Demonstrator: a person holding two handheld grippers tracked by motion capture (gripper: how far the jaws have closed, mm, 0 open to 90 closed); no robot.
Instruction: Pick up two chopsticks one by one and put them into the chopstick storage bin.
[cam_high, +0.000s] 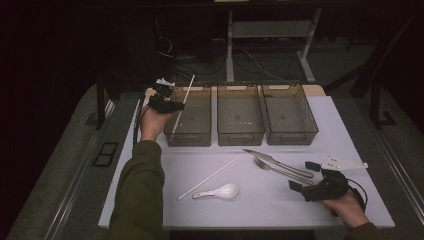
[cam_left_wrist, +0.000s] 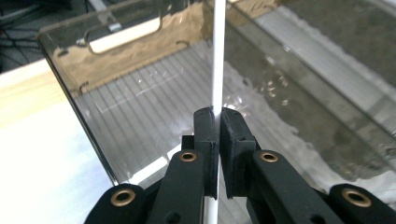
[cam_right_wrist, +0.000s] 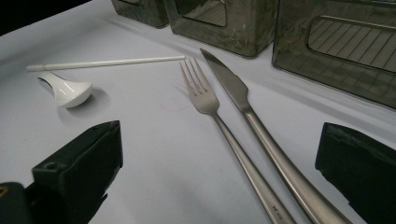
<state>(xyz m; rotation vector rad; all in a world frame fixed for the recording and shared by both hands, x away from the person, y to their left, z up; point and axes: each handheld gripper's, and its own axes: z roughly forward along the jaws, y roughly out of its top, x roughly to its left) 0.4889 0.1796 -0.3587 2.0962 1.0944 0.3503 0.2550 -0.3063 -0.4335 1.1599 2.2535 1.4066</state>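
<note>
My left gripper (cam_high: 174, 106) (cam_left_wrist: 218, 122) is shut on a white chopstick (cam_high: 184, 101) (cam_left_wrist: 217, 56), holding it at a slant over the left smoky bin (cam_high: 190, 116) (cam_left_wrist: 140, 116). A second white chopstick (cam_high: 209, 177) (cam_right_wrist: 105, 62) lies on the white mat, beside a white ceramic spoon (cam_high: 218, 191) (cam_right_wrist: 65, 91). A steel fork (cam_high: 277, 169) (cam_right_wrist: 219, 121) and a steel knife (cam_high: 277, 161) (cam_right_wrist: 252, 116) lie side by side right of them. My right gripper (cam_high: 301, 175) (cam_right_wrist: 219, 172) rests open at the front right, its jaws on either side of the fork and knife handles without touching them.
Three smoky plastic bins stand in a row at the back of the mat: left, middle (cam_high: 240, 117) and right (cam_high: 290, 116). The table's edges run close on the left and right. Table legs and cables sit on the dark floor beyond.
</note>
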